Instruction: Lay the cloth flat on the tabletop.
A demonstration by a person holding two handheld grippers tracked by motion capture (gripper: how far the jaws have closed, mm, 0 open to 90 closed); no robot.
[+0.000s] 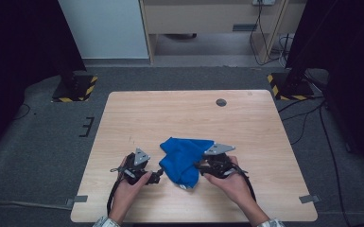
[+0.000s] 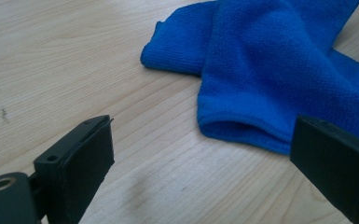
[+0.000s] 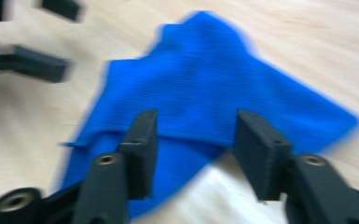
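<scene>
Two grippers (image 1: pixel 159 177) (image 1: pixel 199 165) apparently flanking cloth (image 1: pixel 184 158).

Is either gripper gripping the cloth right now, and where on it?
Nothing is held. The left gripper is open beside the cloth; the right gripper is open over its edge.

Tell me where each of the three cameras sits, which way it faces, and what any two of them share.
High view: above the near edge, facing forward and down on the wooden table; both forearms and hand-held grippers enter from below.
Left gripper view: rides the left hand-held gripper, looking along its wide-open jaws at the blue cloth.
Right gripper view: rides the right hand-held gripper, jaws open over the cloth; the other gripper shows at top left.
Shared: the blue cloth, in all three.
</scene>
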